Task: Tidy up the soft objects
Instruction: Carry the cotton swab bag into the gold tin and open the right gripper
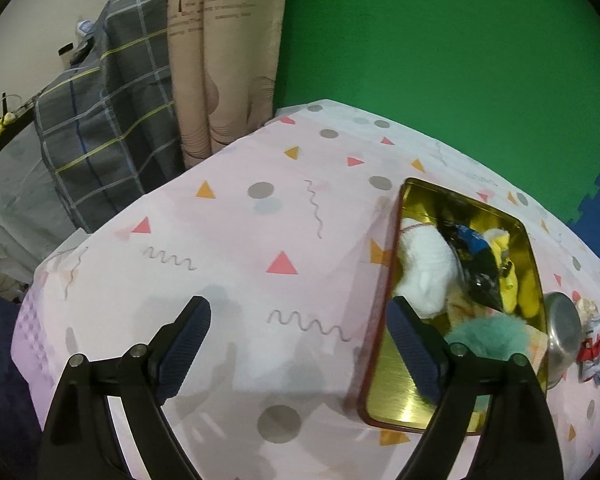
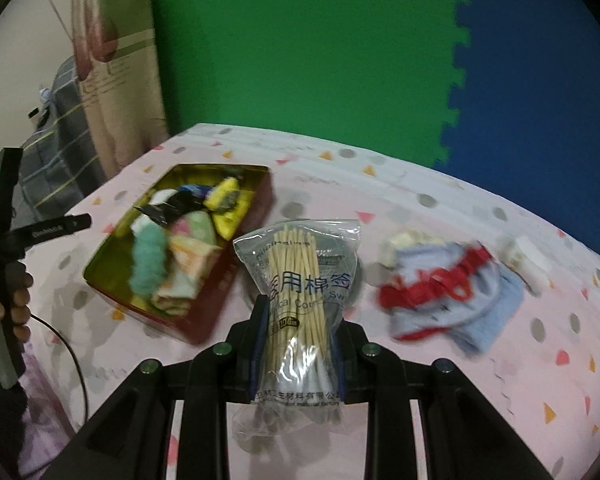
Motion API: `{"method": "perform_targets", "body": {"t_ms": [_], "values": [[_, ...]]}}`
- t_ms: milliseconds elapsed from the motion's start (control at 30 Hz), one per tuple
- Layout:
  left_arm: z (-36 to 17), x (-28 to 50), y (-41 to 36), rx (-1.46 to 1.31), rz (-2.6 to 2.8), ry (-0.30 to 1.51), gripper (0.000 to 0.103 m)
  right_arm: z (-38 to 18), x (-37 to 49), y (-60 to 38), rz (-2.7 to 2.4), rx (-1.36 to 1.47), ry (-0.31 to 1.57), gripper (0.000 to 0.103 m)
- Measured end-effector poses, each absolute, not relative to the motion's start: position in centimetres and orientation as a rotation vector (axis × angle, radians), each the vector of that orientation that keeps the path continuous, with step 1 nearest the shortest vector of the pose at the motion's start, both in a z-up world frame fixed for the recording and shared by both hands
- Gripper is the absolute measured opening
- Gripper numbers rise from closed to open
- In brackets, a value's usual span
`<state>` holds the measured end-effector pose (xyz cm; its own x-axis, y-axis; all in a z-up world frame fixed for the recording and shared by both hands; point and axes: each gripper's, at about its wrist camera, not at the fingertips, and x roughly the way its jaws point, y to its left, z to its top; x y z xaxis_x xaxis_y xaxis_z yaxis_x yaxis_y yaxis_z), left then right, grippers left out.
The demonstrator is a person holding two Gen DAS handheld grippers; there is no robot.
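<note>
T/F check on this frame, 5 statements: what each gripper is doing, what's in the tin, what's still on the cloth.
1. The right gripper is shut on the bag of cotton swabs. True.
2. The left gripper holds a sock. False: its jaws are open with nothing between them.
3. The tin is empty. False: it already holds soft things, among them a fluffy teal item and a yellow item.
4. A pile of blue and red cloth lies on the tablecloth, outside the tin. True.
5. The tin has a lid on it. False: it is open at the top, and its gold inside shows.
</note>
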<state>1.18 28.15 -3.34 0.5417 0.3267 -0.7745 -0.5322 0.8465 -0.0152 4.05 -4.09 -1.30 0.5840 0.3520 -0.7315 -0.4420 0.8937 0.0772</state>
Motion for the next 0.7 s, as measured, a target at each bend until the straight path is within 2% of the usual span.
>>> {"method": "perform_targets", "body": {"t_ms": [333,700], "values": [[-3.2,0.5,30.3,-0.303,0.55,0.848,0.089,-0.3,5.3,4.0,0.612,-0.101,0.814,0.027],[-3.3,0.4,30.8,-0.328,0.545,0.835,0.089,-1.9,8.6,9.8,0.584,-0.135,0.833,0.027]]}}
